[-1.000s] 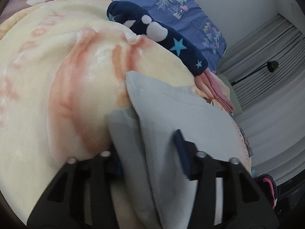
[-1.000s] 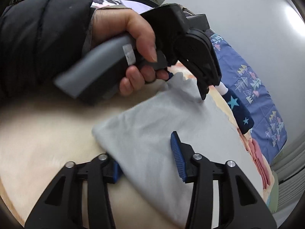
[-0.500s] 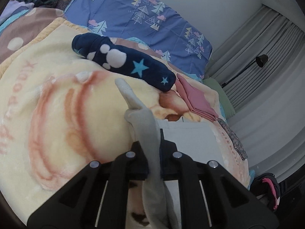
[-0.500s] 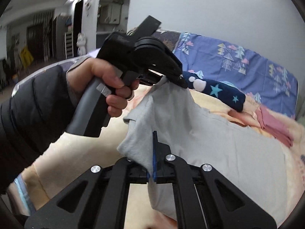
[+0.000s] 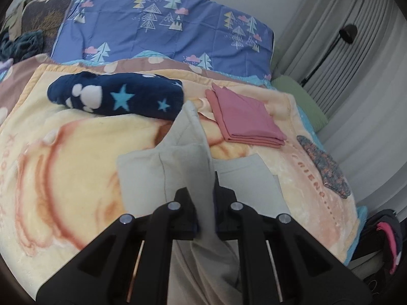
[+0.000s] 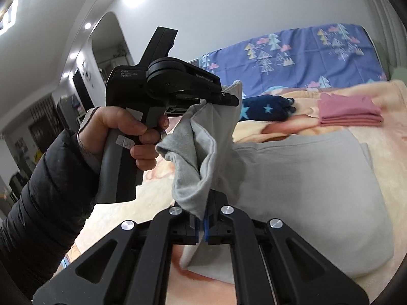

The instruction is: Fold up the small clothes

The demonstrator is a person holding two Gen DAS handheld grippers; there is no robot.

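A light grey garment (image 6: 305, 172) lies partly on the cream blanket, with its near edge lifted off the bed. My right gripper (image 6: 205, 225) is shut on one corner of that edge; the cloth bunches up above the blue pads. My left gripper (image 5: 206, 203) is shut on the other corner, and a fold of the grey garment (image 5: 185, 150) rises between its fingers. In the right wrist view the left gripper (image 6: 230, 99) is held up by a hand (image 6: 122, 127) in a dark padded sleeve, the cloth hanging from its tip.
A folded pink garment (image 5: 244, 119) and a rolled navy star-print fleece (image 5: 119, 96) lie farther back on the blanket (image 5: 63, 165). Behind them is a blue tree-print pillow (image 5: 165, 28). Curtains and a black lamp (image 5: 347, 31) stand at the right, beyond the bed edge.
Both grippers shut on the near corners of the grey garment and rose with it, lifting that edge off the blanket. The right gripper rolled upright.
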